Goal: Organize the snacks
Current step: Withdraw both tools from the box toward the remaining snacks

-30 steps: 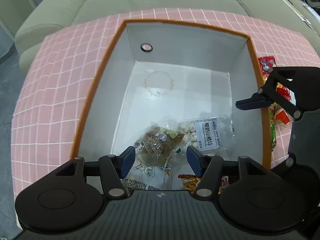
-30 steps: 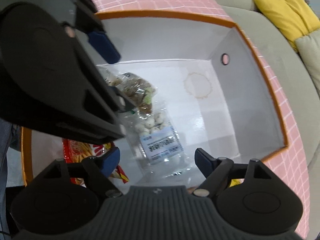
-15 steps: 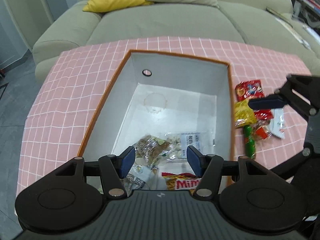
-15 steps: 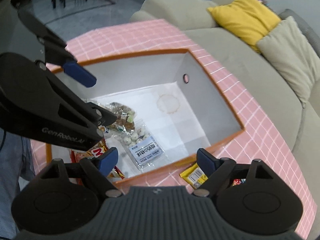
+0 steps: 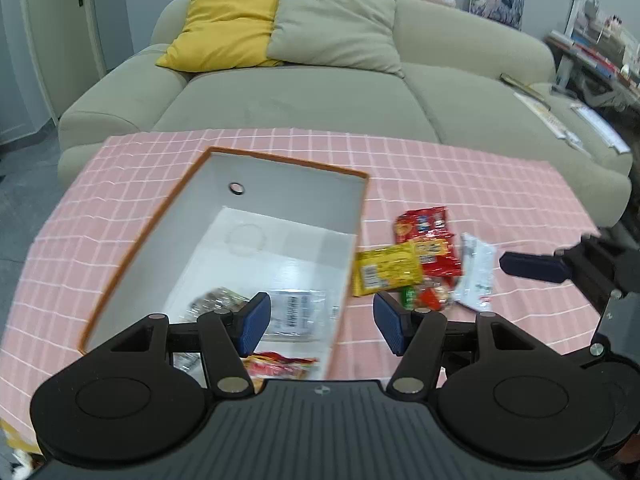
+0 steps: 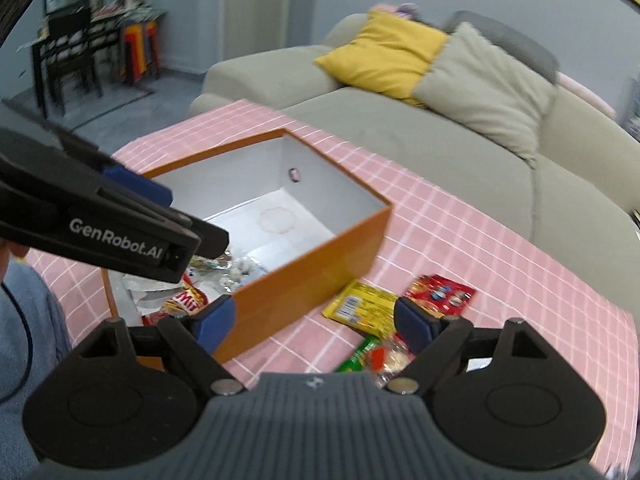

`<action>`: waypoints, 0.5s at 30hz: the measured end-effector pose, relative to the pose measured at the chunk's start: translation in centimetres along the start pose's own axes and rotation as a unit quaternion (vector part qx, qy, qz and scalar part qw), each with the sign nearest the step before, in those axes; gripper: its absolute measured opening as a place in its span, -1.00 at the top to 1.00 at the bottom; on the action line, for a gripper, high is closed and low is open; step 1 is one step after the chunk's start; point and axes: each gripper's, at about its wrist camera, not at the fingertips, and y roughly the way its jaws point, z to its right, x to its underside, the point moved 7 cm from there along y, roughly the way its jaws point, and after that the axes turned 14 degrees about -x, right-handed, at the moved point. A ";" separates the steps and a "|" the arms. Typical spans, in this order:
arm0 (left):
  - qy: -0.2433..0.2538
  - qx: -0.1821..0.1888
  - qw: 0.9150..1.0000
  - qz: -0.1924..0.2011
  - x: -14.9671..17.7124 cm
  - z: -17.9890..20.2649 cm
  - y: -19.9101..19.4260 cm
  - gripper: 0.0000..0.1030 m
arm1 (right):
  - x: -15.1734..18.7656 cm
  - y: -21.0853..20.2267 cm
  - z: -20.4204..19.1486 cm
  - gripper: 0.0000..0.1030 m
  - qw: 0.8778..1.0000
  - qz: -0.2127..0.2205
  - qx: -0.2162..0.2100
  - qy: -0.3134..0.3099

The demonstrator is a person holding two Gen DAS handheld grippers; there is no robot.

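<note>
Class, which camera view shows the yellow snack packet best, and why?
The left wrist view: the yellow packet lies flat and fully visible beside the box. In the right wrist view, that gripper's finger covers one end.

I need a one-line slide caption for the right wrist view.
Open right tool above yellow packet beside the orange box on a pink checked cloth.

one box (image 5: 144, 236), two cushions (image 5: 224, 28), two tools (image 5: 320, 322)
</note>
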 end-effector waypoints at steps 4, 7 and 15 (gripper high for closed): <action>-0.028 0.028 0.999 0.005 0.9 1.3 -0.5 -0.35 | 2.1 -1.5 1.3 -0.62 0.999 0.025 0.024 0.040; -0.041 0.047 0.998 0.009 1.7 2.5 -0.6 -0.35 | 4.1 -2.4 2.7 -0.60 0.996 0.038 0.044 0.068; -0.029 0.079 0.996 0.003 3.7 6.4 1.1 -0.35 | 10.2 -2.3 6.0 -0.30 0.988 0.028 0.087 0.122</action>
